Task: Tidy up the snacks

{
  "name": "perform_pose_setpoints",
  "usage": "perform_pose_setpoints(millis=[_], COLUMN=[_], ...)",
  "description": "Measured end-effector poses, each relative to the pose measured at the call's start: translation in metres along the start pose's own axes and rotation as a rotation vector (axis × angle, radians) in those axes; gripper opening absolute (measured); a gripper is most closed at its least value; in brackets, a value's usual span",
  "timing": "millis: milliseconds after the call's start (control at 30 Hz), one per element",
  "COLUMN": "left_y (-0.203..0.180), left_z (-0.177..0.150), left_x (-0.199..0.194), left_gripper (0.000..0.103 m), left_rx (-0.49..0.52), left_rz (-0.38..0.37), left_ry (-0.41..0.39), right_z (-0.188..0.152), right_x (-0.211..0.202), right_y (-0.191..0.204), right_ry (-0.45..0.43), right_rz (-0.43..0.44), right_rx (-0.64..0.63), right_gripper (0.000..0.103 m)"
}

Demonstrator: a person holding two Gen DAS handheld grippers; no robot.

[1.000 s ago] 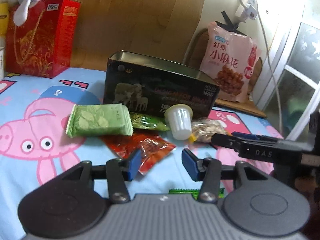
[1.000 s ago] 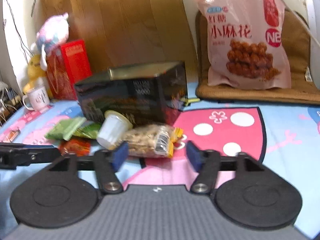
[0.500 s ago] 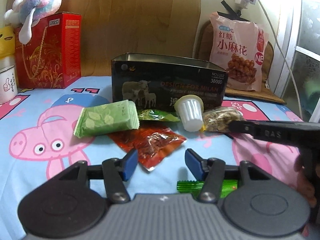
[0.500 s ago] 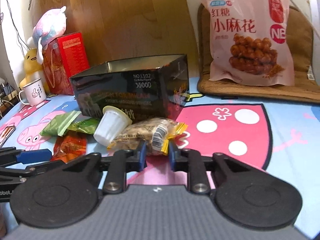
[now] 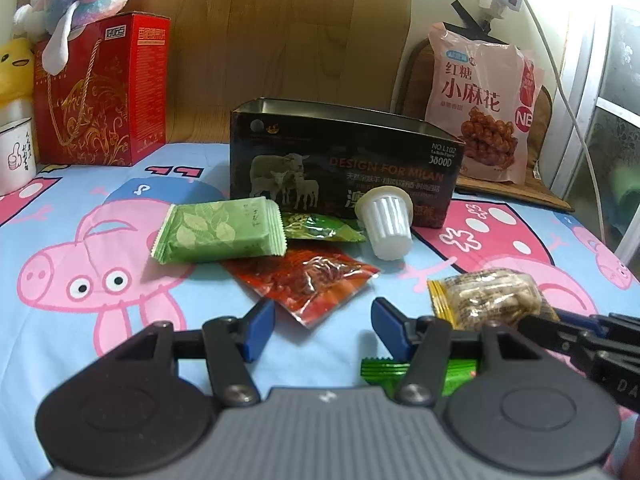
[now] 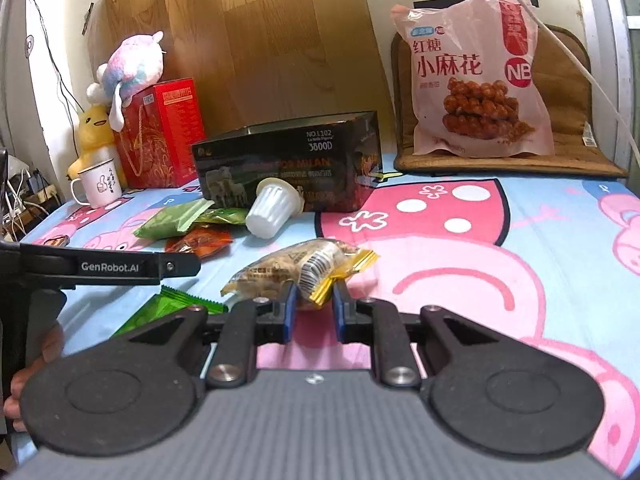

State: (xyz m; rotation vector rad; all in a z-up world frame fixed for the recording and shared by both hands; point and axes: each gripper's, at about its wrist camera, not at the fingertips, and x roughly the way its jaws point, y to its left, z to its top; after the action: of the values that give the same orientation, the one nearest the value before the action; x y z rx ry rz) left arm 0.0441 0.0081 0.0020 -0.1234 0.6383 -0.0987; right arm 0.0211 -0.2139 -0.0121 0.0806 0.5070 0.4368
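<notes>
My right gripper (image 6: 313, 307) is shut on a clear yellow-ended nut packet (image 6: 294, 268), also in the left wrist view (image 5: 492, 298), held just above the cartoon-pig cloth. My left gripper (image 5: 323, 326) is open and empty, just short of a red snack packet (image 5: 310, 280). Beyond it lie a pale green packet (image 5: 220, 234), a small dark green packet (image 5: 320, 229) and a white ribbed cup (image 5: 387, 222) on its side. An open black tin box (image 5: 344, 168) stands behind them. A bright green wrapper (image 5: 416, 370) lies under my left gripper.
A red gift box (image 5: 100, 92) with plush toys and a white mug (image 5: 14, 156) stand at the far left. A large pink bag of fried twists (image 5: 482, 108) leans on a brown cushion (image 6: 576, 160) at the back right. A wooden board stands behind.
My right gripper closed on the nut packet and pulled it back from beside the cup toward me. My left gripper stayed open and levelled out.
</notes>
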Motion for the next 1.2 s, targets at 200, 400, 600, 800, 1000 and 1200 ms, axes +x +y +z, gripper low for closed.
perform_pose_setpoints(millis=[200, 400, 600, 800, 1000, 1200], left_y=[0.0007, 0.0009, 0.0035, 0.0073, 0.0086, 0.0094], left_z=[0.0005, 0.0008, 0.0009, 0.0014, 0.0017, 0.0010], left_x=[0.0001, 0.0006, -0.0010, -0.0038, -0.0052, -0.0068], left_gripper=[0.059, 0.059, 0.059, 0.059, 0.061, 0.062], left_rx=[-0.006, -0.004, -0.020, -0.042, -0.050, -0.052], left_rz=[0.004, 0.001, -0.025, -0.049, -0.064, -0.074], left_ry=[0.001, 0.003, -0.008, -0.024, -0.032, -0.040], right_z=[-0.0003, -0.0018, -0.0011, -0.0012, -0.0012, -0.0013], right_x=[0.0042, 0.0058, 0.0069, 0.0070, 0.0073, 0.0081], right_y=[-0.0002, 0.0043, 0.0031, 0.0027, 0.0036, 0.0044], right_ry=[0.023, 0.037, 0.043, 0.043, 0.043, 0.045], right_rz=[-0.007, -0.012, -0.003, 0.001, -0.002, -0.005], right_rx=[0.008, -0.015, -0.004, 0.002, -0.001, -0.005], right_gripper=[0.035, 0.055, 0.057, 0.058, 0.059, 0.059])
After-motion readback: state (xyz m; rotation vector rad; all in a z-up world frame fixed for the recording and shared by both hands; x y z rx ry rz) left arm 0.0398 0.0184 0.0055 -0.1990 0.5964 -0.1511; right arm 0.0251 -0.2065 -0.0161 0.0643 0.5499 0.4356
